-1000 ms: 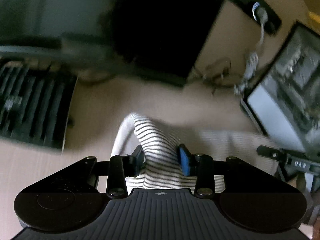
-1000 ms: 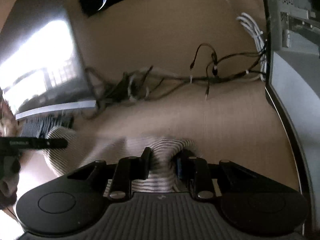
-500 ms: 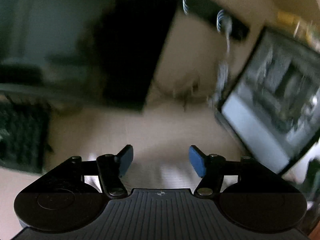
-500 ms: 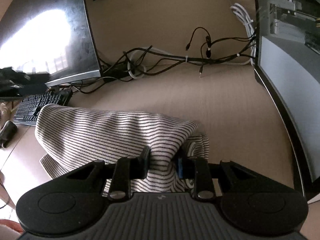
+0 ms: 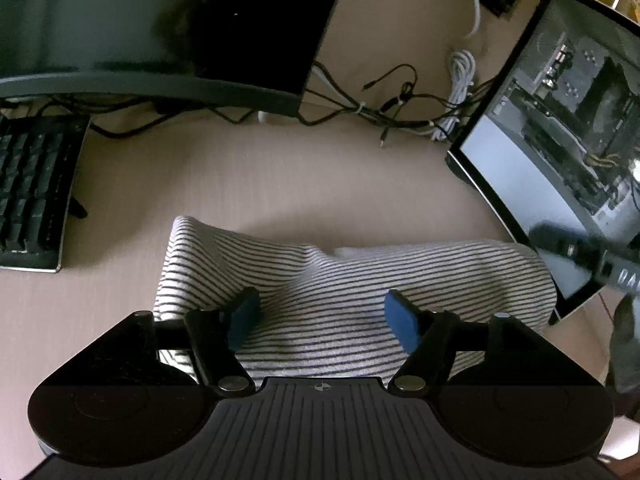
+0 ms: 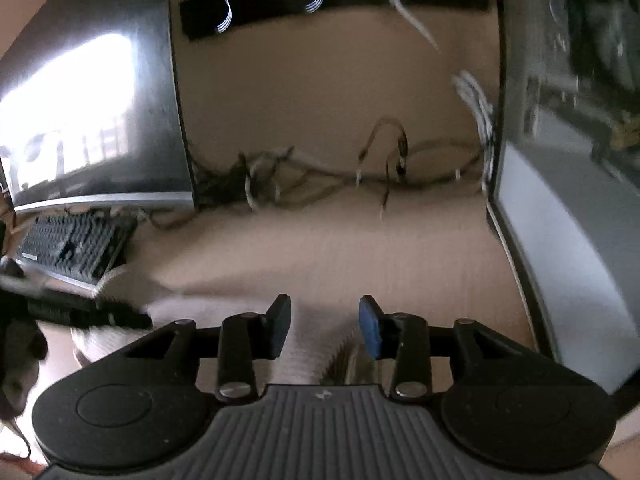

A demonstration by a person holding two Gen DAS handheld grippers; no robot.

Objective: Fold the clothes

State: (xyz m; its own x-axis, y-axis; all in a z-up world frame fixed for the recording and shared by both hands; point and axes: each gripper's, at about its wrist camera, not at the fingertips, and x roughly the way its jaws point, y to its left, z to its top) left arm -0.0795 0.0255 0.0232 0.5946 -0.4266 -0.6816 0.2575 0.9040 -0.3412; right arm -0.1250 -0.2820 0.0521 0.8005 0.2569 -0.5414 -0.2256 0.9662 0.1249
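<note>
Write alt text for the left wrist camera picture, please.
An open left gripper with blue pads hovers over a folded striped garment lying on a beige desk. A keyboard, monitor, tangled cables and computer case surround it.

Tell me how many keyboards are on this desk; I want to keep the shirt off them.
1. The keyboard lies at the desk's left edge, below the dark monitor, apart from the striped shirt. Others may sit outside both views.
</note>
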